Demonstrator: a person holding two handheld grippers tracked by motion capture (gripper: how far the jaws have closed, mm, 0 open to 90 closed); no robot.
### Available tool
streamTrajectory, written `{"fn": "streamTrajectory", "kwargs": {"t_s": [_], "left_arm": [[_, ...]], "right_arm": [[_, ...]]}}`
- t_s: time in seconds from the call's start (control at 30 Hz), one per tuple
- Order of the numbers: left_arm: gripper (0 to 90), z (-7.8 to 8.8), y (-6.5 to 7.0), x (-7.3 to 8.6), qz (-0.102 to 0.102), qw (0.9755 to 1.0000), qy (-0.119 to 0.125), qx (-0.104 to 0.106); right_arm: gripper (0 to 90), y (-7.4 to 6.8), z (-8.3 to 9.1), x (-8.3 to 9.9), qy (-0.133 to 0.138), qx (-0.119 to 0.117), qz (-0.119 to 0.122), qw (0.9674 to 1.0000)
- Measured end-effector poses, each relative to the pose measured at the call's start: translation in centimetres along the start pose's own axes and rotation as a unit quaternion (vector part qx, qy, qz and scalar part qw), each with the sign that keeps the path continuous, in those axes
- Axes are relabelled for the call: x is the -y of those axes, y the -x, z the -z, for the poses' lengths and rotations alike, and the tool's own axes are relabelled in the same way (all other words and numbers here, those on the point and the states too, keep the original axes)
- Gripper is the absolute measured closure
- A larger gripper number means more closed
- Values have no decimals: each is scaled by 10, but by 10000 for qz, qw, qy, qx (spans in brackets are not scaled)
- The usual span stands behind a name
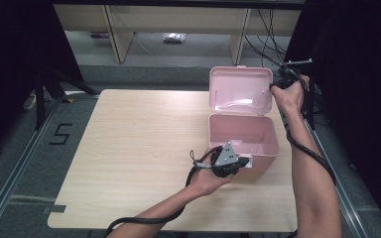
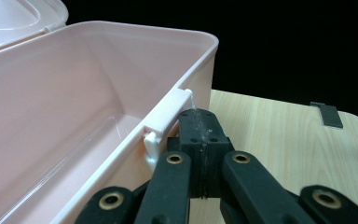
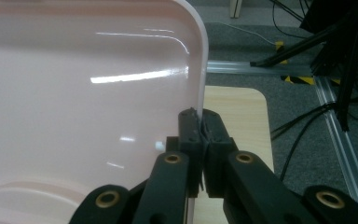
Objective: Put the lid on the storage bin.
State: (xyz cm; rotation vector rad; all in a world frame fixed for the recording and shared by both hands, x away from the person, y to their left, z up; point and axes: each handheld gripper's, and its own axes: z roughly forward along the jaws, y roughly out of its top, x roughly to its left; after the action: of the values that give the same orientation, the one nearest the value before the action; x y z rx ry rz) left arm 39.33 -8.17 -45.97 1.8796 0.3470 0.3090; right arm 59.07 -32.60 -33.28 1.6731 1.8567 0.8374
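Note:
A pink plastic box (image 1: 269,145) stands on the right part of the wooden table (image 1: 139,148), its lid (image 1: 238,87) swung up and standing upright behind it. The box's inside (image 2: 74,116) holds nothing that I can see. My left gripper (image 1: 245,162) is shut at the box's front wall. Its tips (image 2: 199,114) rest against the white latch piece (image 2: 168,116) on the rim, and no part of the latch shows between the pads. My right gripper (image 1: 274,87) is shut on the lid's right edge (image 3: 199,70), which runs between its jaws (image 3: 201,116).
Wide bare tabletop lies left of the box. The table's right edge (image 1: 290,163) runs close beside the box. Beyond the table are shelf legs (image 1: 121,34), black stands and cables (image 3: 335,70) on grey floor. A rail (image 1: 10,178) runs along the left.

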Motion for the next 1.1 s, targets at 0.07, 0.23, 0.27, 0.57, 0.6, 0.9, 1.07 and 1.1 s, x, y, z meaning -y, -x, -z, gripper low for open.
{"fn": "streamTrajectory", "kwargs": {"t_s": [0.07,0.23,0.27,0.57,0.6,0.9,1.07,1.1], "left_arm": [[897,0,-1,0,-42,10000,12,17],[897,-1,-1,-1,-42,10000,20,68],[897,-1,-1,-1,-28,10000,22,72],[897,-1,0,-1,-3,10000,17,75],[897,0,0,0,25,10000,-21,49],[897,-1,0,-1,46,10000,-17,55],[897,-1,0,-1,50,10000,-21,59],[897,-1,0,-1,48,10000,-22,59]], "right_arm": [[893,0,1,2,96,16,45,9999],[893,0,4,2,188,-22,32,9998],[893,-1,6,3,118,2,-14,9999],[895,1,11,8,506,-49,153,9986],[896,-1,13,8,481,-82,23,9988],[896,-3,20,13,663,-47,51,9978],[896,-5,22,16,758,-6,54,9971],[896,-7,23,16,756,-18,-87,9971]]}}
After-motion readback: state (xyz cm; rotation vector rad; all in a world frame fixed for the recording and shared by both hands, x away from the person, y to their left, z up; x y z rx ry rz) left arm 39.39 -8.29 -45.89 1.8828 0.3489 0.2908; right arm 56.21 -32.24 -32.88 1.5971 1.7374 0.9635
